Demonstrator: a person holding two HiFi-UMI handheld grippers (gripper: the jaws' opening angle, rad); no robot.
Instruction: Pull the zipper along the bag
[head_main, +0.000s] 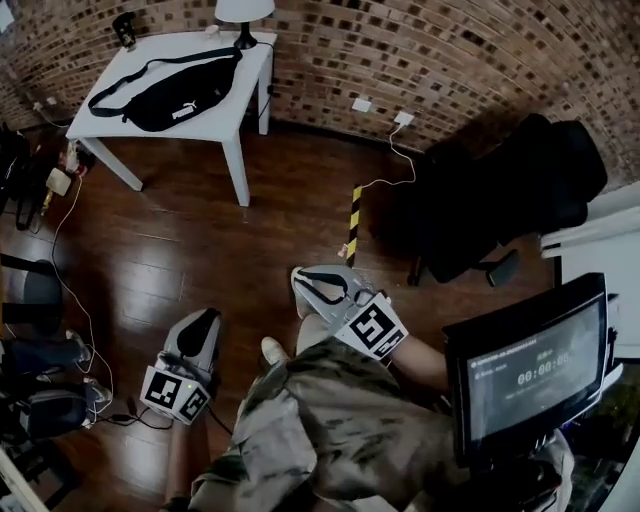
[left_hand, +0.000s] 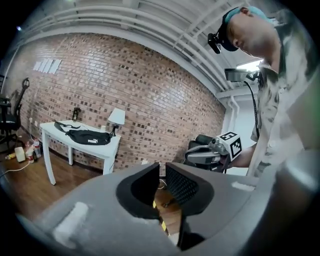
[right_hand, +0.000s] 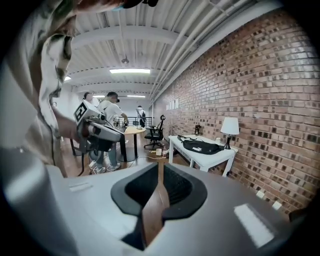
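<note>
A black waist bag lies on a white table at the far left by the brick wall, its strap looped over the top. It also shows small in the left gripper view as the bag and in the right gripper view as the bag. Its zipper is too small to make out. My left gripper hangs low by my left leg, far from the table. My right gripper is held in front of my body. Both have their jaws together with nothing between them, as the left gripper and right gripper views show.
A lamp stands at the table's back edge. A black office chair is on the right, a monitor near my right side. A yellow-black striped post and cables lie on the wooden floor. People stand by a round table.
</note>
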